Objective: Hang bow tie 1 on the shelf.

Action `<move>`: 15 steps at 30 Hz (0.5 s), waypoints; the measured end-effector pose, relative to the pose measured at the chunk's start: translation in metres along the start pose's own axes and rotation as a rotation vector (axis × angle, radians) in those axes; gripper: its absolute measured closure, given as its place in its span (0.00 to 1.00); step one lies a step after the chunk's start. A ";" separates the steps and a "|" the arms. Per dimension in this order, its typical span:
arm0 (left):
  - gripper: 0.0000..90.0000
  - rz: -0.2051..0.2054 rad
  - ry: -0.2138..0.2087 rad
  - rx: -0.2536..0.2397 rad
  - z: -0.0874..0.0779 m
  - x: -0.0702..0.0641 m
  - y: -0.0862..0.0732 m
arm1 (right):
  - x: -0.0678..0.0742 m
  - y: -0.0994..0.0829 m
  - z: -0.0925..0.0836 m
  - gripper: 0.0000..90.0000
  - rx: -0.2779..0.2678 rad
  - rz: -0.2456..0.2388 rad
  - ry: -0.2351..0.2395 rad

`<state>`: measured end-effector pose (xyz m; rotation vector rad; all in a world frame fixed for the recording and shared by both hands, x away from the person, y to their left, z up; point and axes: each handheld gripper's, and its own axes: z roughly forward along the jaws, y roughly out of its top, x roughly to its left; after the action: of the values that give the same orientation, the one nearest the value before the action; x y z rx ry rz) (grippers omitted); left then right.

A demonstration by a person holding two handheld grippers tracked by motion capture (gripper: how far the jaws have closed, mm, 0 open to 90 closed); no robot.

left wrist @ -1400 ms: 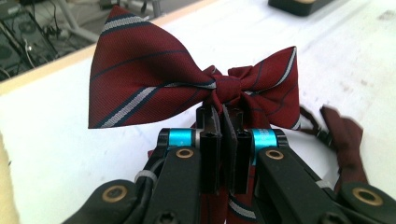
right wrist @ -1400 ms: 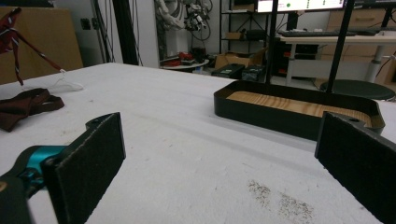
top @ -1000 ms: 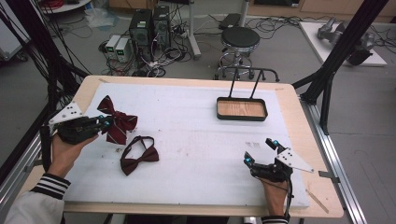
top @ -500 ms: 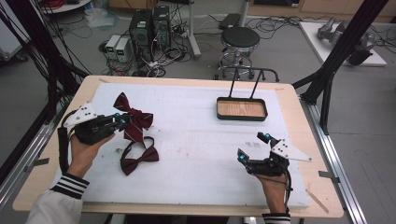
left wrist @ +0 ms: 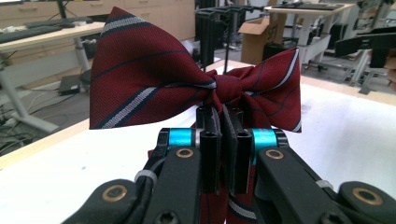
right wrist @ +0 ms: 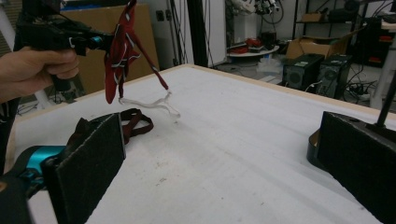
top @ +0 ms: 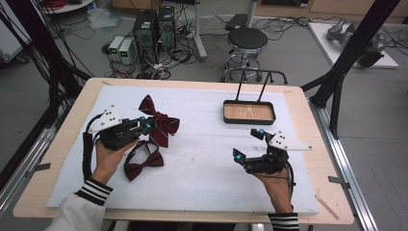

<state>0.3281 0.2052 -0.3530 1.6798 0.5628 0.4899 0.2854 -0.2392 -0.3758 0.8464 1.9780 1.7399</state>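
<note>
The left hand-held gripper pinches a striped red bow tie at its middle knot, its jaws pressed together on the fabric. In the left gripper view the bow tie spreads out to both sides just past the jaw tips. It is held above the white mat on the left part of the counter, with its strap hanging down, as the right gripper view shows. A second, dark red bow tie lies flat on the mat just near of the held one. The right hand-held gripper is above the right side of the mat, jaws spread wide with nothing between them. A black tray with a wooden bottom sits at the far right.
</note>
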 end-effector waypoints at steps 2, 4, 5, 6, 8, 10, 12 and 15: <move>0.95 0.003 -0.009 -0.005 0.004 -0.004 0.002 | 0.001 0.002 0.001 0.01 0.000 -0.004 0.004; 0.95 0.005 -0.018 -0.007 0.007 -0.007 0.004 | 0.003 0.006 0.004 0.01 -0.002 -0.020 0.013; 0.95 0.008 -0.022 -0.008 0.009 -0.009 0.005 | 0.004 0.007 0.005 0.01 0.000 -0.019 0.018; 0.95 0.009 -0.028 -0.007 0.010 -0.011 0.006 | 0.005 0.009 0.006 0.01 0.005 -0.026 0.020; 0.95 0.011 -0.035 -0.008 0.013 -0.014 0.007 | 0.007 0.012 0.010 0.01 0.007 -0.032 0.030; 0.95 0.012 -0.047 -0.008 0.017 -0.017 0.008 | 0.009 0.015 0.016 0.01 0.012 -0.023 0.053; 0.95 0.017 -0.062 -0.003 0.021 -0.021 0.008 | 0.010 0.016 0.018 0.01 0.017 -0.017 0.062; 0.95 0.022 -0.082 0.003 0.028 -0.026 0.007 | 0.011 0.019 0.025 0.01 0.023 -0.004 0.095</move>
<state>0.3250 0.1660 -0.3511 1.7026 0.4856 0.4340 0.2965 -0.2117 -0.3605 0.7801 2.0618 1.7890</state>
